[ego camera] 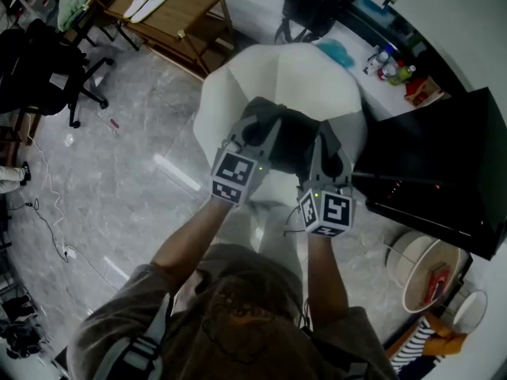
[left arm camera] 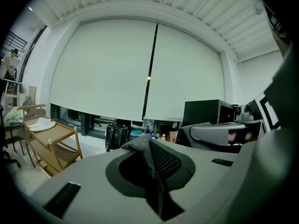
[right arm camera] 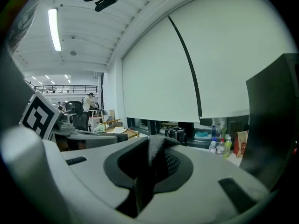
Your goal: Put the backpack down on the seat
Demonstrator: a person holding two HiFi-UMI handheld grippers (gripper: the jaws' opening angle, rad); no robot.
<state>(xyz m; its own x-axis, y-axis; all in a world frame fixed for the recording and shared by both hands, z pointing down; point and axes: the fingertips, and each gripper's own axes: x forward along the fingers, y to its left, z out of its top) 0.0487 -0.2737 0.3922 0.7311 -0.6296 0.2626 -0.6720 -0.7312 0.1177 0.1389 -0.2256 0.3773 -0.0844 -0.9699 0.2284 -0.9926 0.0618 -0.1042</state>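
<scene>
1. The white seat [ego camera: 238, 85] lies under and ahead of both claws. Its top falls away at the rim, so a bag landed off-centre could slide to the floor.
2. The dark backpack [ego camera: 291, 137] hangs between the two claws, over the seat's near part. I cannot tell whether its base touches the seat. It looks soft and may slump or tip over if it is let go before it rests flat.
3. A black cabinet [ego camera: 428, 165] stands close on the right claw's outer side. A sideways swing could knock it.
4. The left claw [ego camera: 260, 129] is clamped on a grey, mesh-lined fold [left arm camera: 152, 157] of the bag.
5. The right claw [ego camera: 326, 147] is clamped on a like fold.
6. Both pinches are thin. If one slips or lets go first, the bag would swing from the other claw.
</scene>
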